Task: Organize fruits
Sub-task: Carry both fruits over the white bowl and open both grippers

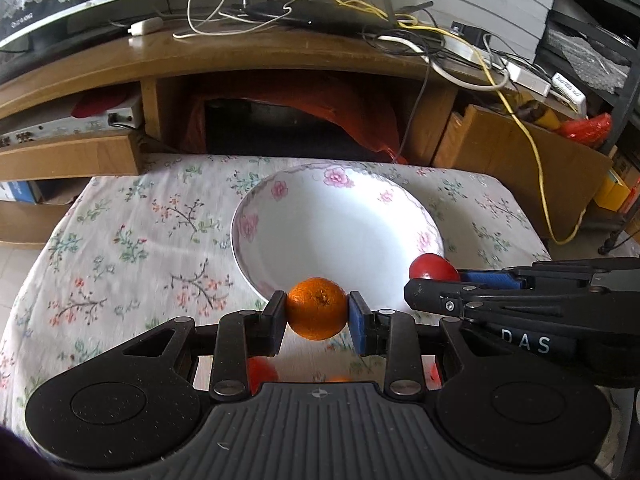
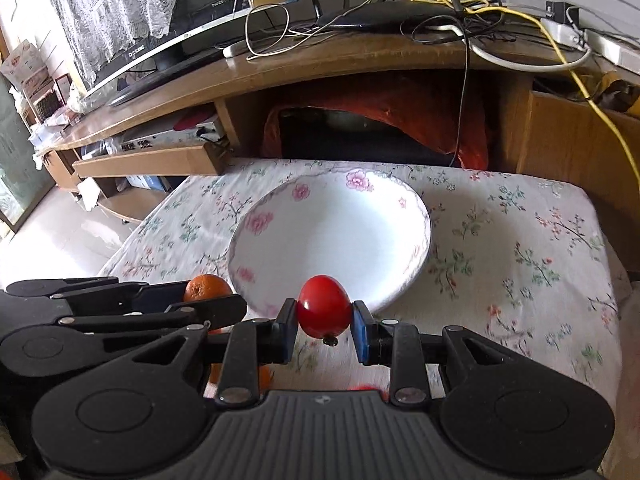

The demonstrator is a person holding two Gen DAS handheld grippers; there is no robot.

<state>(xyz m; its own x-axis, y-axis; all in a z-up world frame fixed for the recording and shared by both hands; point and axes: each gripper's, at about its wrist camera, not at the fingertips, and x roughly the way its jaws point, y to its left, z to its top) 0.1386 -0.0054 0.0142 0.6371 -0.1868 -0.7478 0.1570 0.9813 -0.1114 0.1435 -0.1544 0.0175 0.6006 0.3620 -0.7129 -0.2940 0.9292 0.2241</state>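
Note:
My left gripper (image 1: pixel 317 310) is shut on an orange (image 1: pixel 317 308) and holds it above the near rim of a white floral bowl (image 1: pixel 340 184). My right gripper (image 2: pixel 324 314) is shut on a red tomato (image 2: pixel 323 306), also at the bowl's (image 2: pixel 280 200) near rim. The right gripper also shows in the left wrist view (image 1: pixel 432 282) with the tomato (image 1: pixel 432 266). The left gripper shows in the right wrist view (image 2: pixel 212 298) with the orange (image 2: pixel 206 286). The bowl holds nothing.
The floral tablecloth (image 1: pixel 132 240) covers the table. More red (image 1: pixel 262 372) and orange (image 2: pixel 264 378) fruit lies on the cloth under the grippers. A wooden TV stand (image 1: pixel 240 56) with cables stands just behind the table.

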